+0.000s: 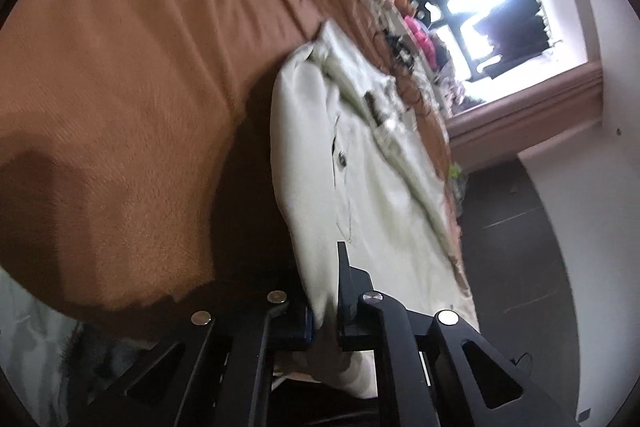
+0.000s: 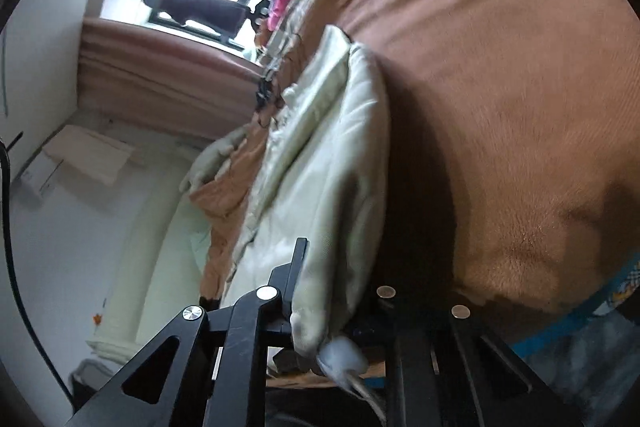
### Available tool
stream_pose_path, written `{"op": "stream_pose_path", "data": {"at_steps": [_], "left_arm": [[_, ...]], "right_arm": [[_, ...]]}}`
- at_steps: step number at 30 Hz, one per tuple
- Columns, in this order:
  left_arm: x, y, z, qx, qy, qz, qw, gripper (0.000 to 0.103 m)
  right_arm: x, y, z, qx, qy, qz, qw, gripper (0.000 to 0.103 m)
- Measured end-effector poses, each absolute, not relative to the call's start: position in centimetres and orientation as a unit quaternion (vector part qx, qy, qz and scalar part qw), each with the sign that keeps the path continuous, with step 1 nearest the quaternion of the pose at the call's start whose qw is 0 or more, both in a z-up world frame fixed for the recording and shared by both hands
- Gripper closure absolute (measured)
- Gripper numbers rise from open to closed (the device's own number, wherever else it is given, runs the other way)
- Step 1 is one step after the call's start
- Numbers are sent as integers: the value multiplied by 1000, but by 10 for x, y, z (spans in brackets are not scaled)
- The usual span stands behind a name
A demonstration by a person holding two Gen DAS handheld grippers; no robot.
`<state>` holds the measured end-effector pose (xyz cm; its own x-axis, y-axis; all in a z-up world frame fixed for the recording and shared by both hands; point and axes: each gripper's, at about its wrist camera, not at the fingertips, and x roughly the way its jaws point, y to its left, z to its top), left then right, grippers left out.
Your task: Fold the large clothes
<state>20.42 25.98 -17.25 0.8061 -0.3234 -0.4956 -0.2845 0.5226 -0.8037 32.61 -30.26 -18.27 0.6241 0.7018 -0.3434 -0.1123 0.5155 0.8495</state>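
Note:
A large pale cream garment (image 1: 372, 187) with a button and dark neck label lies on an orange-brown fleece bedspread (image 1: 132, 75). My left gripper (image 1: 326, 315) is shut on the garment's near edge, the cloth pinched between its black fingers. In the right wrist view the same pale garment (image 2: 320, 179) runs away from me, and my right gripper (image 2: 320, 311) is shut on its near corner, with a white bunched end and a cord hanging below the fingers. Both views are rolled sideways, and the lifted edge casts a dark shadow on the bedspread.
A bright window (image 1: 496, 27) with dark clothes hanging and pink-brown curtains (image 2: 160, 83) is at the far end. Cluttered colourful items (image 1: 420, 35) sit beyond the bed. Dark floor (image 1: 516, 247) lies beside the bed; a white wall unit (image 2: 84, 155) shows in the right wrist view.

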Motion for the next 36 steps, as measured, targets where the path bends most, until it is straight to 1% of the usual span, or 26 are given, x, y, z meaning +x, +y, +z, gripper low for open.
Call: {"op": "stream_pose_path", "data": {"at_steps": [14, 20, 29, 32, 36], "left_arm": [[135, 262, -83, -493, 212, -43, 843, 98], [109, 256, -50, -491, 183, -45, 851, 98], [45, 242, -20, -494, 146, -48, 856, 98], [26, 236, 0, -489, 121, -58, 862, 98], [19, 234, 25, -477, 105, -71, 870, 98]], "right_arm": [[256, -304, -77, 388, 278, 320, 819, 87], [223, -311, -54, 376, 255, 339, 824, 87], [166, -324, -26, 377, 232, 367, 818, 87], [149, -328, -12, 370, 224, 375, 820, 87], [141, -331, 6, 369, 215, 380, 820, 87]]}}
